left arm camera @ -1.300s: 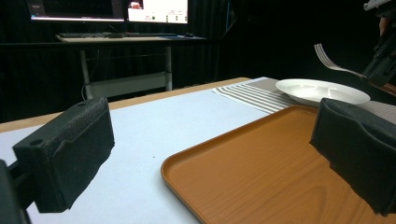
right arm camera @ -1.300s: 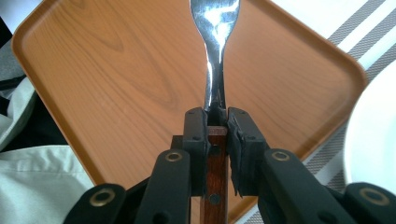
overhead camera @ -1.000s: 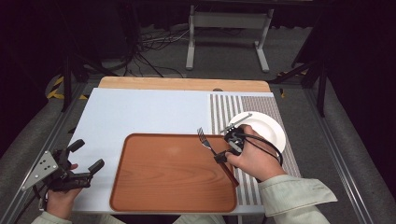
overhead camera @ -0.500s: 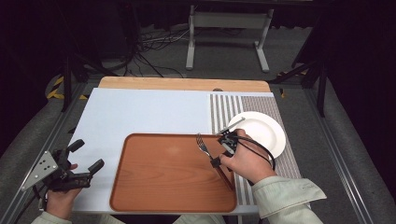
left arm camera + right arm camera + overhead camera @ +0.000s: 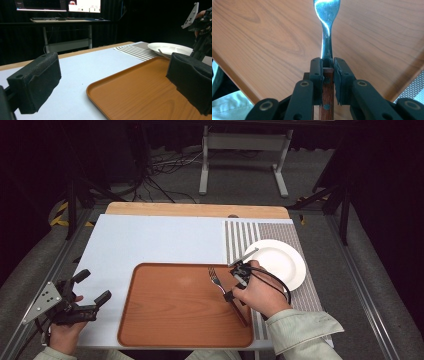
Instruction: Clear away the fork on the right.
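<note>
A fork point(image 5: 216, 279) with a metal head and a dark wooden handle lies slanted over the right part of the brown wood-grain tray point(image 5: 175, 315). My right gripper point(image 5: 229, 295) is shut on it where the neck meets the handle. In the right gripper view the two pads clamp the fork point(image 5: 326, 30) just above the wooden handle point(image 5: 327, 92), low over the tray point(image 5: 262, 37). My left gripper point(image 5: 93, 286) rests at the table's front left corner, off the tray, open and holding nothing. Its view looks between wide-apart pads point(image 5: 37, 80) across the tray point(image 5: 140, 95).
A white plate point(image 5: 280, 262) sits on a striped placemat point(image 5: 240, 237) right of the tray, also seen as the plate point(image 5: 170, 47) in the left gripper view. A pale blue mat point(image 5: 150, 240) covers the table. A metal stand point(image 5: 240, 150) is behind the table.
My right gripper has carried the fork left and down, from beside the plate's edge to low over the tray's right side. The left gripper has not moved.
</note>
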